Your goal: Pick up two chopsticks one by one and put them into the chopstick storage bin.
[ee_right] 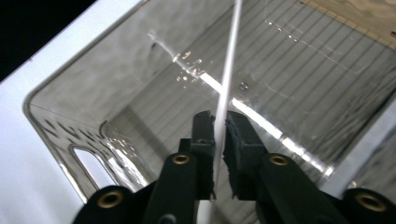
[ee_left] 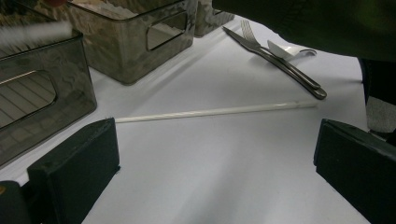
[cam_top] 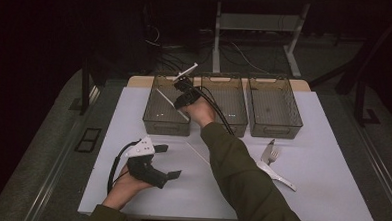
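The right gripper (ee_right: 218,122) is over the left-hand smoked plastic bin (cam_top: 156,120) of three standing in a row at the far side of the white table (cam_top: 330,191). Its jaws are pinched on a thin white chopstick (ee_right: 227,74), with almost no gap on either side of it. The stick is long, straight, round and plain, matte white with no marking visible. It runs slantwise across the bin's opening, above the ribbed floor.

A second white chopstick (ee_left: 210,111) of the same make lies flat on the table in front of the bins, touching nothing.

The left gripper (cam_top: 169,162) rests low near the table's front edge, jaws spread wide with nothing between them.

A fork (cam_top: 271,153) and a white spoon (cam_top: 276,177) lie together at the right, well apart from the bins.
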